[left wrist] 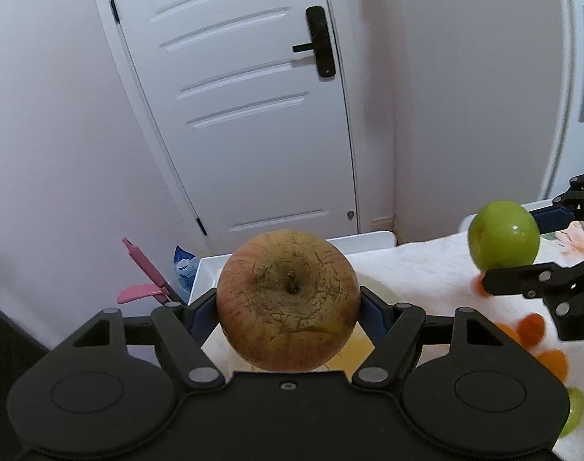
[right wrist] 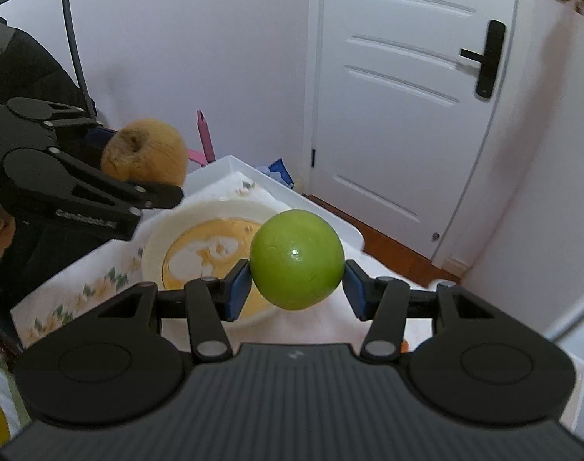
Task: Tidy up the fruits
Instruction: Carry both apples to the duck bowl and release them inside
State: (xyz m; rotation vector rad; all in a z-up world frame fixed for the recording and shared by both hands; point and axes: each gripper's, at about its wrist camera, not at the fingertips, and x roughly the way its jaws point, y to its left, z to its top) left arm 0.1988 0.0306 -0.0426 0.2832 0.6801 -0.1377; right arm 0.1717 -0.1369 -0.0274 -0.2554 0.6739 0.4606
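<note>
1. While it hangs in the air above the plate (right wrist: 153, 246), the russeted apple (left wrist: 288, 299) sits clamped between the pads of the left gripper (left wrist: 290, 309), stem end facing the camera.
2. Right of that apple and level with it, the green apple (right wrist: 296, 259) is pinched in the right gripper (right wrist: 297, 284), also held over the plate.
3. Both grippers point toward the white door (left wrist: 249, 107) beyond the cloth-covered table (left wrist: 415, 269).

Black left gripper (left wrist: 288, 303) with blue-padded jaws, silver rivets.
</note>
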